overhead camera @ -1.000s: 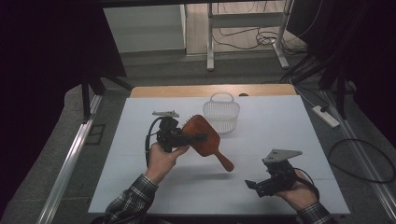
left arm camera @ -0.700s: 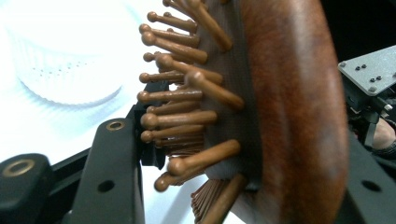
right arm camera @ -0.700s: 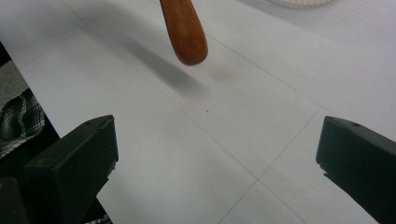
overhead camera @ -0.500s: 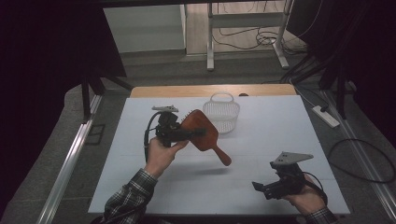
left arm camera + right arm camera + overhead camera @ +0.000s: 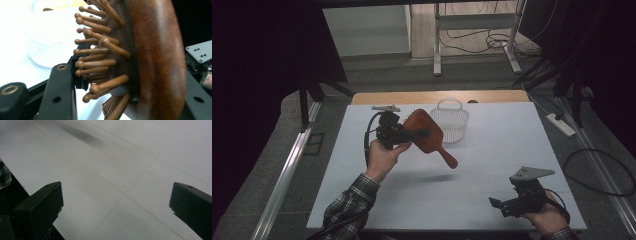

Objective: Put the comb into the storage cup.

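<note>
Moved: the wooden paddle hairbrush (image 5: 424, 132) has risen a little and drawn closer to the basket (image 5: 451, 120) over the last second, while the right gripper (image 5: 502, 205) has slid toward the table's near right corner.
Hairbrush: reddish-brown wood with a smooth, rounded oval back; held in the air just left of the basket, its head overlapping the basket's left rim in the high view, the handle slanting down and away from the basket toward the near side.
Bristles: in the left gripper view the hairbrush (image 5: 140, 57) shows thick wooden pins with ball tips set in a dark cushion, facing left.
Left gripper (image 5: 412, 135): left of the basket, jaws clamped across the brush head, one on the bristle side and one on the smooth back.
Basket: small, round, translucent white plastic with ribbed or meshed walls and a hoop handle, standing on the table (image 5: 492, 150).
Right gripper: well apart from the basket, near side, jaws spread wide with nothing between them, low over the table.
Table: flat matte white top with faint seams.
</note>
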Demonstrator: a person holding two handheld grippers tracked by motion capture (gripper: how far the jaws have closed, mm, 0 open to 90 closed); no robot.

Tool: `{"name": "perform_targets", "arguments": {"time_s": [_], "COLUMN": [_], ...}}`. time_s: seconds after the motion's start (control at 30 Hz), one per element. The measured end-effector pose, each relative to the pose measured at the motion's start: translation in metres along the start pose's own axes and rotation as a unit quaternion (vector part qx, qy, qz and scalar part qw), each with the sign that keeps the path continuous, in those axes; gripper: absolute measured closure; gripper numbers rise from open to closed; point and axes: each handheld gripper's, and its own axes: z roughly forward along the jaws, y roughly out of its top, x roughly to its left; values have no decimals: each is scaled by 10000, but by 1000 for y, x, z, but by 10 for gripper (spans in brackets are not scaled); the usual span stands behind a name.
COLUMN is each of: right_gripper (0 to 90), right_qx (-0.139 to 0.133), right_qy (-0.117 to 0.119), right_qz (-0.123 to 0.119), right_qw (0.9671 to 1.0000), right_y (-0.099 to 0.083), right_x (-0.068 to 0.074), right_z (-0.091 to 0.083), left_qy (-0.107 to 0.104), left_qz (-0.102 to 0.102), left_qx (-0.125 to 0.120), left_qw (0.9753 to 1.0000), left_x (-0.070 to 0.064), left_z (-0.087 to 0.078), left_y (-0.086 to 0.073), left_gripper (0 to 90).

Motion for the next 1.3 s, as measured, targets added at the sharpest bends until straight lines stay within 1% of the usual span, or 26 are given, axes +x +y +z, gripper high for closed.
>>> {"name": "perform_targets", "arguments": {"time_s": [0.27, 0.53, 0.63, 0.77, 1.0, 1.17, 1.3], "right_gripper": [0, 0, 0, 0, 0, 0, 0], "right_qx": [5, 80, 46, 96, 199, 268, 269], "right_qy": [-109, -241, -289, -337, -521, -669, -695], "right_qz": [110, 189, 289, 373, 390, 412, 423], "right_qw": [9999, 9995, 9992, 9987, 9977, 9966, 9963], "right_y": [-7, -13, -15, -17, -21, -24, -25], "right_x": [-4, -8, -10, -12, -13, -12, -11], "right_z": [-5, -10, -13, -16, -23, -26, -28], "left_qy": [47, 124, 133, 140, 211, 217, 232], "left_qz": [9, -5, -20, -45, -14, -51, -82], "left_qx": [-40, -99, -140, -174, -201, -262, -280], "left_qw": [10000, 9999, 9998, 9997, 9996, 9994, 9993], "left_x": [3, 7, 9, 10, 9, 10, 10], "left_z": [-2, -5, -6, -7, -11, -14, -14], "left_y": [11, 24, 29, 34, 43, 47, 51], "left_gripper": [499, 499, 499, 499, 499, 499, 499]}}
